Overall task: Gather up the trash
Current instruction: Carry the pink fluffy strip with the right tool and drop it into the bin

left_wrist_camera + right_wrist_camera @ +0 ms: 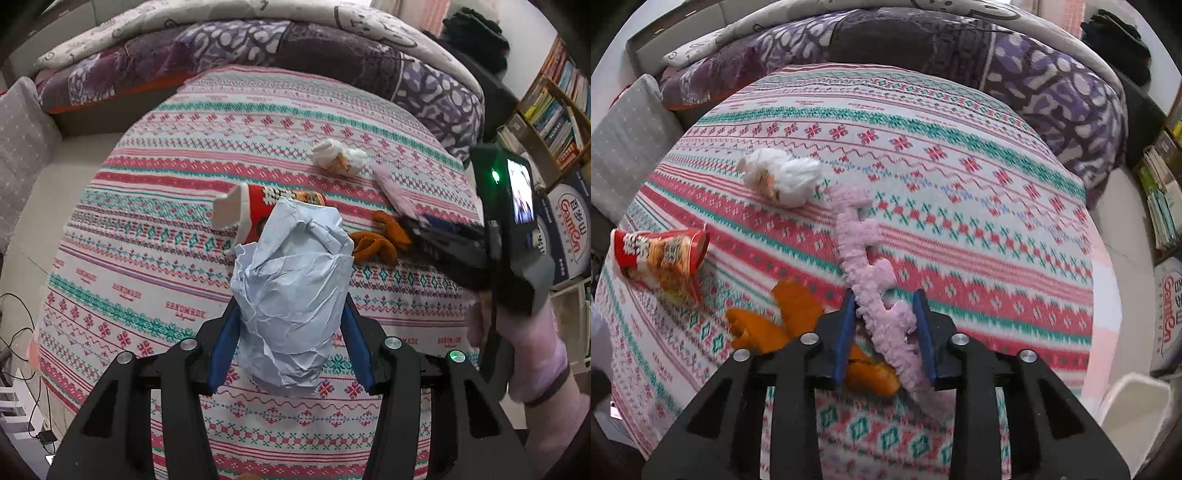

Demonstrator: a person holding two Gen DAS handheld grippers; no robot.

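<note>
Over "HANDMADE" cloth, left claw clamps crumpled paper; right claw straddles pink strip, apparently ungripped

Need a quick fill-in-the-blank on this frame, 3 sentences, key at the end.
1. The left gripper is shut on a crumpled ball of ____ paper.
2. The noodle cup lies on its ____ on the patterned blanket.
3. The fuzzy strip between the right gripper fingers is ____ in colour.

Missing words: blue; side; pink
</note>
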